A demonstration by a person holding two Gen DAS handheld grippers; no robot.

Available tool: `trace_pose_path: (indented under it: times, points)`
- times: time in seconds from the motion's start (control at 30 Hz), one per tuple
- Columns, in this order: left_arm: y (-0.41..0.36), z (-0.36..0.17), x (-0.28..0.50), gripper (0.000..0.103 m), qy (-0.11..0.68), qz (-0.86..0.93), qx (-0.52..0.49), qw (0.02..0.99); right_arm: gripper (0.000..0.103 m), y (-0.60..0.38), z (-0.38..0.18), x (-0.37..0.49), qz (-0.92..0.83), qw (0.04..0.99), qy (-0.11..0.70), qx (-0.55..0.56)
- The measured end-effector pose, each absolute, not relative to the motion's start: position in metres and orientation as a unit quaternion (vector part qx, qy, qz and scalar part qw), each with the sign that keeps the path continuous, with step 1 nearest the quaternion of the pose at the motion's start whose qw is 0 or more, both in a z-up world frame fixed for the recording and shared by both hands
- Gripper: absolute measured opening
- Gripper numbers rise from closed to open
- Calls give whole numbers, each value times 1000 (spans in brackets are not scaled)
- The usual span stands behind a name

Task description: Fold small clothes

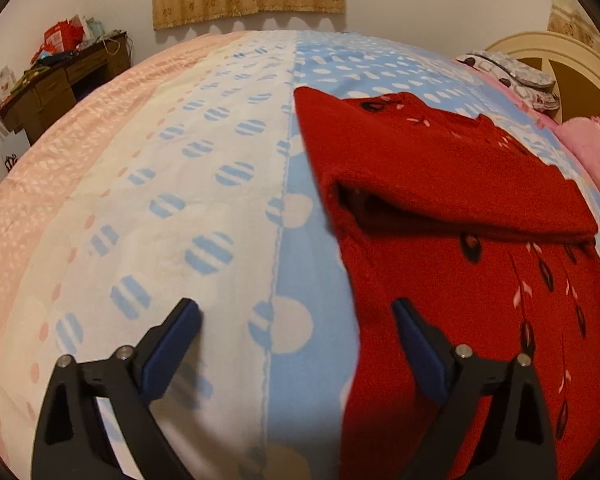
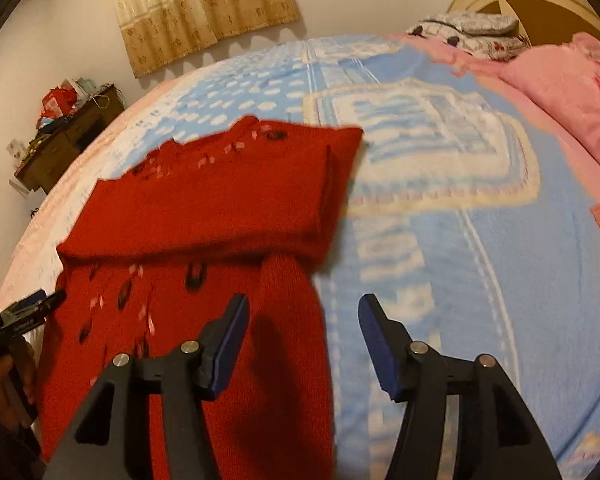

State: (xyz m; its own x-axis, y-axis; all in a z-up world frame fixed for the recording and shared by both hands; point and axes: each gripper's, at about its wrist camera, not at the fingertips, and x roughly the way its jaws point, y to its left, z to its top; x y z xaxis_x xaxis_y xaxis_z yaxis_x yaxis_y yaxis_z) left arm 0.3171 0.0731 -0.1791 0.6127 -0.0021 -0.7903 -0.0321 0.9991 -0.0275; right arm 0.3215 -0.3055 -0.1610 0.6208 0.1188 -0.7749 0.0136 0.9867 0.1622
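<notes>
Item, at the left: the left gripper, jaws spread wide and holding nothing, hanging above the bedspread with its right finger over the near left edge of the red sweater and its left finger over bare blue-and-white cloth. Risk here, as a judgement: closing from this stance could pinch only the top knit layer, or the bedspread along with it, so a lift would drag the cover up or peel the fold apart. Item, centre: the sweater, lying flat on the blue part of the bed, well clear of the pink pillows at the far right; deep red, fuzzy knit, scattered with small dark and pale pink leaf-like marks; its far part already turned over toward the near part, forming a thick band with a loose, gaping pocket at the band's left end. A sleeve runs down the right edge toward the viewer. Item, at the right: the right gripper, fingers apart and empty, straddling that right edge, left finger over the sleeve, right finger over bedspread. Risk: catching the sleeve alone would slide it out of line; uneven lifting between the two hands would skew the next fold; the soft knit may sag and let the band unroll.
</notes>
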Motion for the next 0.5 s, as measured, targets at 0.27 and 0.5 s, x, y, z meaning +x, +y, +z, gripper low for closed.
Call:
trace_pose_path:
  times: [0.27,0.5]
  points:
    - [70,-179,299,98,435,6,-13,900,58,-295,-167,282,34,902,427,57]
    - [69,-178,287,97,432,2,-9,902,58,-292,-174,270,27,903,426,50]
